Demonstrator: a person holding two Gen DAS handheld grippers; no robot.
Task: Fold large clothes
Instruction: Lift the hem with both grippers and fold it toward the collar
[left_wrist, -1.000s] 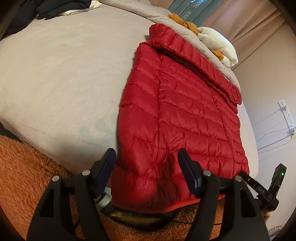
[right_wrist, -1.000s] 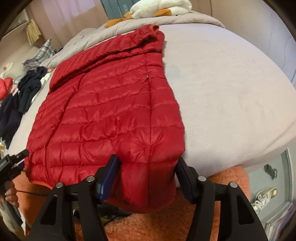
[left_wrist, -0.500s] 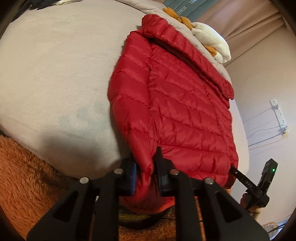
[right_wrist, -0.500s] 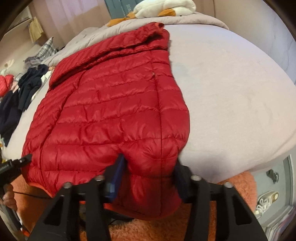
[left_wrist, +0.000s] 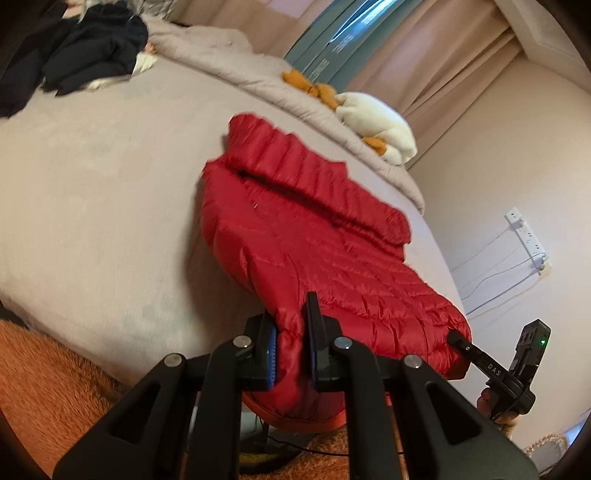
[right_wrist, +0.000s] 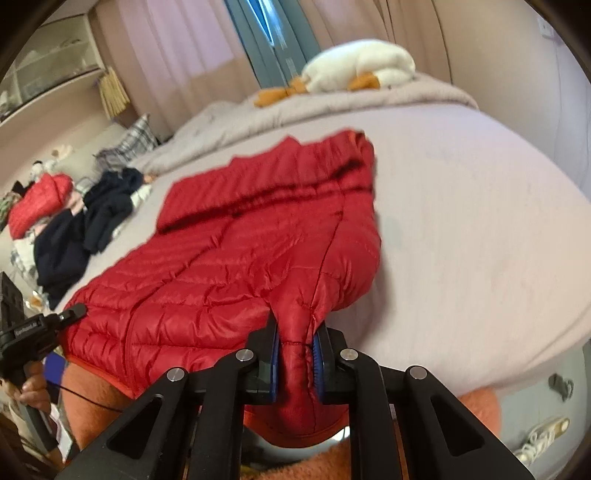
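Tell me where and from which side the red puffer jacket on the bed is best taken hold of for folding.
Grip the red puffer jacket at its two hem corners, coming from the bed's near edge. The hem overhangs that edge, so each claw can straddle it. The left claw and right claw are closing on those corners now, fabric between the pads.

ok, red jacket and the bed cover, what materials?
Red puffer jacket: looks like thin glossy nylon or polyester shell over soft fill; sheen and stitched quilted channels show it. Bed cover: matte grey woven fabric, probably cotton blend; no shine.
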